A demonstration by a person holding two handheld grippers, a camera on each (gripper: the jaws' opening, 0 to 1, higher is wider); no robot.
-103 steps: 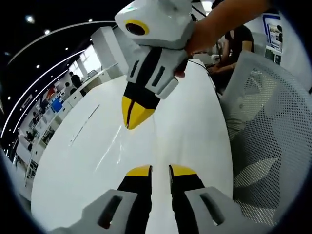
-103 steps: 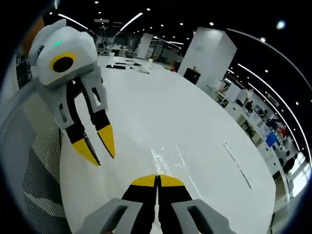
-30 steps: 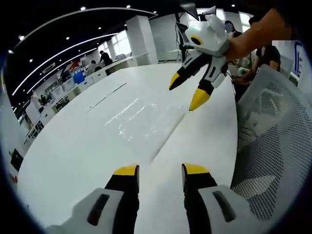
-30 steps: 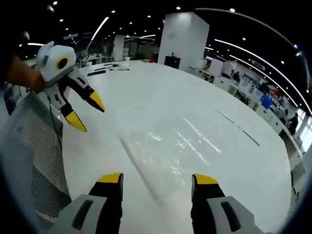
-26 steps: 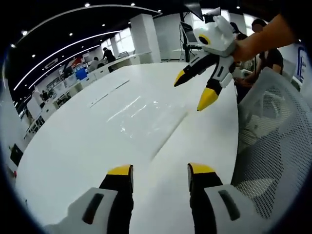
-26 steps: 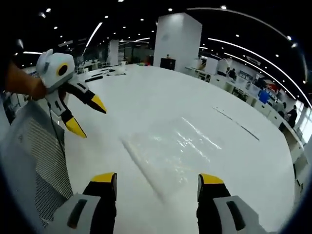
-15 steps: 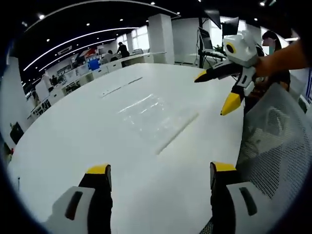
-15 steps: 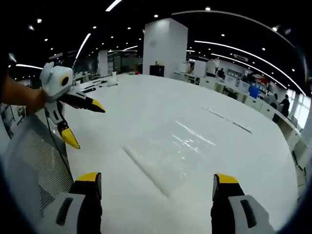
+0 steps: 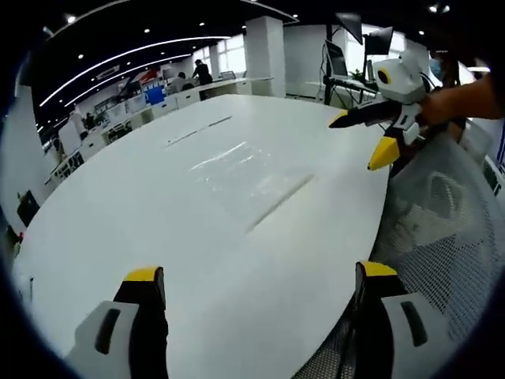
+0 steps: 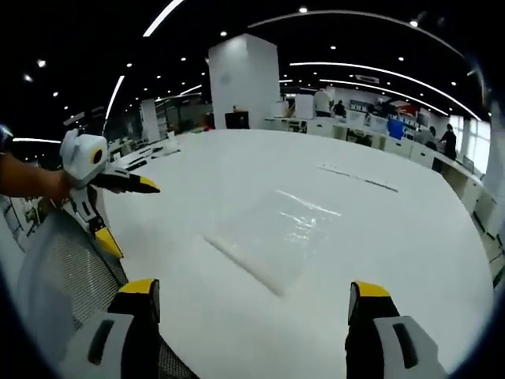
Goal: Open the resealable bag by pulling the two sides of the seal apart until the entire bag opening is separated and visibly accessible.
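Clear resealable bag (image 9: pixel 247 175) lies flat on a glossy white table (image 9: pixel 158 221), thin crinkled plastic, rectangular, catching ceiling-light glare. Its seal (image 9: pixel 278 203) reads as a straight raised strip along the edge nearest the grippers; cannot tell from these views whether the seal is parted. In the right gripper view the same bag (image 10: pixel 280 233) sits mid-table, seal strip (image 10: pixel 241 263) on its near side, running diagonally.

Left gripper (image 9: pixel 256 276): jaws spread wide, released, nothing between them. Yellow tips, black shanks, pale grey moulded bodies. Bag is ahead of the jaws, well apart, not touching either fingertip; it sits roughly on the line between them, further up the table.

Right gripper (image 10: pixel 252 290): jaws likewise splayed wide, empty, same yellow-black-grey build. Bag lies ahead between the two fingers, apart from both.

The right gripper (image 9: pixel 377 136) also shows at the upper right of the left gripper view, held by a hand (image 9: pixel 461 99), jaws parted, over the table edge beside the bag, clear of it. The left gripper (image 10: pixel 125 213) shows at the left of the right gripper view, jaws parted too, off the bag.

White mesh chair back (image 9: pixel 438 229), perforated, curved, sits at the table's edge. Open office with desks and ceiling light strips behind.
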